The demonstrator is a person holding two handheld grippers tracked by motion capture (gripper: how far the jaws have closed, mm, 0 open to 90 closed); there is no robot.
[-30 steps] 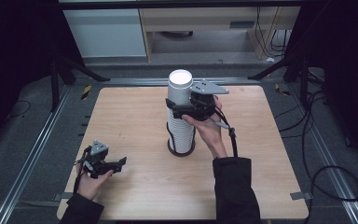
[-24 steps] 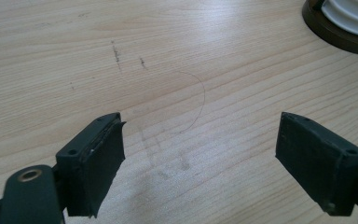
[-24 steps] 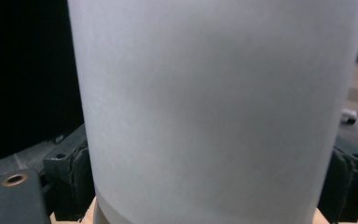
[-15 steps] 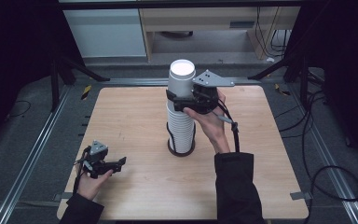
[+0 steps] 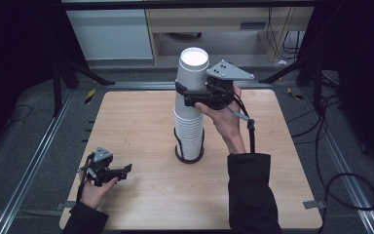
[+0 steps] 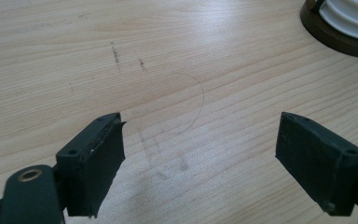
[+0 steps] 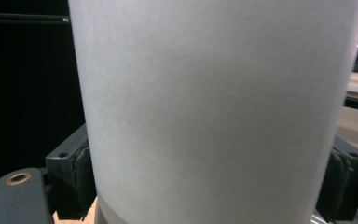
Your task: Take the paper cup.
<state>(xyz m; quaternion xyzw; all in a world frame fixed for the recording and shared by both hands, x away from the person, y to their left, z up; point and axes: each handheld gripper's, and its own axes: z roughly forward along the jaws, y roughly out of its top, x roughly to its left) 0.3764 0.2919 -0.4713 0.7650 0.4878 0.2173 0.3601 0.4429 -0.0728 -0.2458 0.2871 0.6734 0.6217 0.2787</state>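
High view shows the right tool (image 5: 191, 92) clamped on the top cup (image 5: 192, 73) above the stack (image 5: 189, 131) mid-surface, so lift straight up; left tool (image 5: 119, 171) rests open.

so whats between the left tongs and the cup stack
Only bare wooden table, by the high view: the left tongs rest open near the front left, the cup stack stands mid-table. The left gripper view shows faint pencil marks there.

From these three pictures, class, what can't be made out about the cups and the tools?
- Top cup: rim and base cut off, right gripper view.
- Stack's cup count: ridges too fine, high view.
- Holder base: cut by the corner, left gripper view.
- Left tool's jaw gap: too small, high view.
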